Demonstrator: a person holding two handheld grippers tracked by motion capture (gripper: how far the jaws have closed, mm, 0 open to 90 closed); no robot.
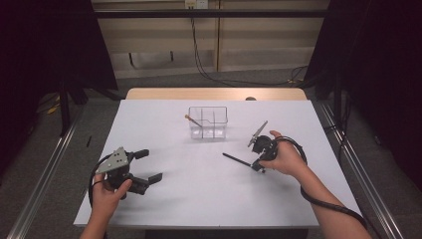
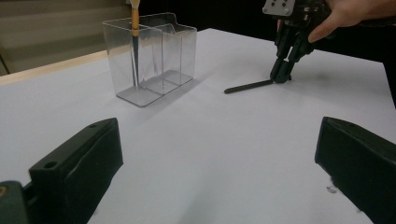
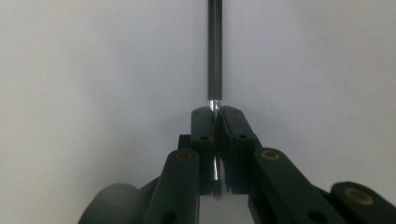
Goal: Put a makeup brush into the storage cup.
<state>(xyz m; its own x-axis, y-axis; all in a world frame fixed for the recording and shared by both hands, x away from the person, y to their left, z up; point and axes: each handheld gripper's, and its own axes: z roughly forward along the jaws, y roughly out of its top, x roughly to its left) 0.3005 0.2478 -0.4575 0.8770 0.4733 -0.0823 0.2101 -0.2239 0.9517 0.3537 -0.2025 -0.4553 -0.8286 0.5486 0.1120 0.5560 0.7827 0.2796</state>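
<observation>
A thin black stick [image 1: 237, 159] lies flat on the white table [image 1: 209, 199], right of centre. My right gripper [image 1: 257, 167] points steeply down, shut on the stick's near end. In the right gripper view the stick [image 3: 215, 46] runs straight away from my right gripper [image 3: 216, 112], and a silvery collar shows between the pads. My left gripper [image 1: 149, 166] rests low at the front left, open and holding nothing. Its view looks past its wide-apart fingers [image 2: 84, 158] to the stick [image 2: 247, 86] and the right gripper [image 2: 280, 77].
A clear plastic box [image 1: 208, 122] with compartments stands at the table's middle back. An orange-handled brush [image 1: 193, 120] leans in its left compartment and is seen upright in the left gripper view [image 2: 135, 23]. Cables trail from both grippers. The table's wooden edge [image 1: 214, 93] lies behind.
</observation>
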